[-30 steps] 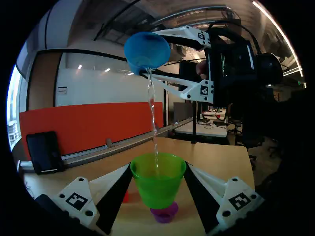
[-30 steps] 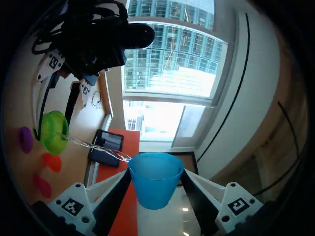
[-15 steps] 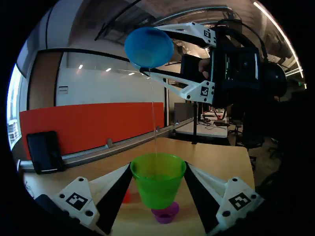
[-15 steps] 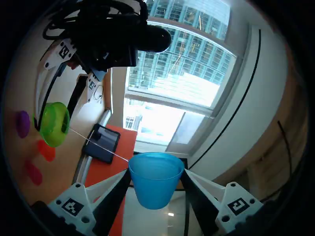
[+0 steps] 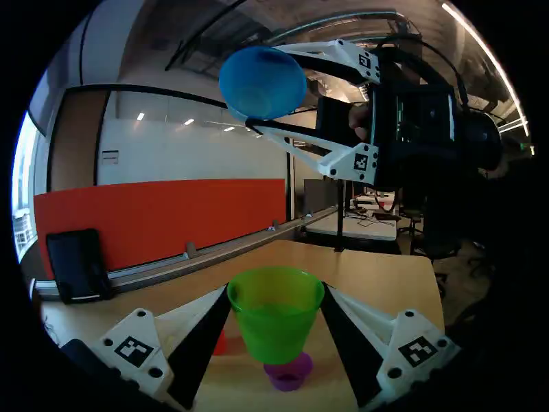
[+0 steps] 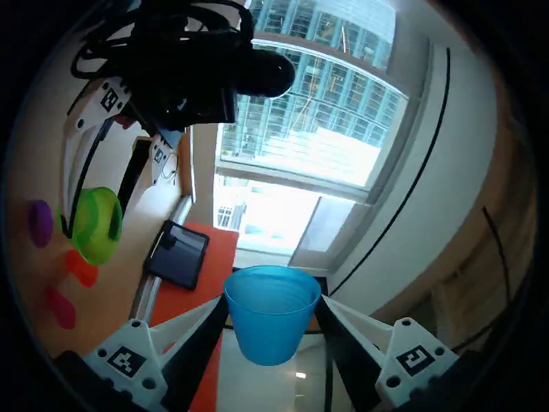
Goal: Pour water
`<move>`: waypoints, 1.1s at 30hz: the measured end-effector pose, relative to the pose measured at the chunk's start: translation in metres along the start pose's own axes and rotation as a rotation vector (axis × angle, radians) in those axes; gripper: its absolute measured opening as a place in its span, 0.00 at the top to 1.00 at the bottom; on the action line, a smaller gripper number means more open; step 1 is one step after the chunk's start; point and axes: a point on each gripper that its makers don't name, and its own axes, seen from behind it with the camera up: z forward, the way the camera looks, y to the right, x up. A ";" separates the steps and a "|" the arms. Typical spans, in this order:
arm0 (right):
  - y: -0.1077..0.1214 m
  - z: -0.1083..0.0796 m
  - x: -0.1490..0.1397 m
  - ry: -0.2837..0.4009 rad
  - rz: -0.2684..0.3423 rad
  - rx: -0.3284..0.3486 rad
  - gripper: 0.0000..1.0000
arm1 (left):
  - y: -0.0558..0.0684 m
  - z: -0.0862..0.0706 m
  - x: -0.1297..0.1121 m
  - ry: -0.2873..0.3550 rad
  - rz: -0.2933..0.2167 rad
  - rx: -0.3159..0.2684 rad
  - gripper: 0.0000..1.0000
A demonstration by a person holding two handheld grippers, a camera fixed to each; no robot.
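While no thread of water shows between the two cups, I judge the pour finished or nearly so. What seems left is righting the upper cup and setting both down.

In the left gripper view, a flat black slab, perhaps a tablet (image 5: 77, 264), leans well off to the left of the jaws against a matte orange wall panel (image 5: 158, 216). The left gripper (image 5: 275, 305) has its white jaws pinching a translucent green plastic cup (image 5: 276, 323), tapered and thin-walled, held upright above the pale wooden bench (image 5: 384, 281). A faint line inside hints at water, though I cannot tell how much. Just below it a small glossy purple plastic cup (image 5: 288, 374) stands on the bench. High above the jaws, the right gripper (image 5: 264, 86) clamps a smooth blue plastic cup (image 5: 263, 82), tipped far over, its round form facing down. A hand (image 5: 358, 123) grips the dark body further right.

In the right gripper view, the green cup (image 6: 97, 224) sits far left of the jaws, its mouth facing the camera, between the left gripper's (image 6: 99, 206) fingers. The blue cup (image 6: 272, 316), conical with faint ribs inside, is pressed between the right gripper's (image 6: 272, 312) jaws, before a bright gridded window (image 6: 309, 137).
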 end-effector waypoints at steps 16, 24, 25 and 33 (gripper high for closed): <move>0.000 -0.017 -0.021 -0.038 0.617 -0.006 0.09 | -0.002 -0.003 0.006 0.005 0.007 0.011 0.11; -0.004 -0.024 -0.019 -0.036 0.917 0.016 0.09 | -0.006 -0.006 0.009 0.010 0.013 0.019 0.11; -0.003 -0.024 -0.018 -0.034 0.950 0.019 0.09 | -0.006 -0.006 0.010 0.011 0.014 0.021 0.11; 0.004 -0.027 -0.007 -0.018 1.247 0.066 0.09 | -0.008 -0.009 0.013 0.016 0.017 0.026 0.11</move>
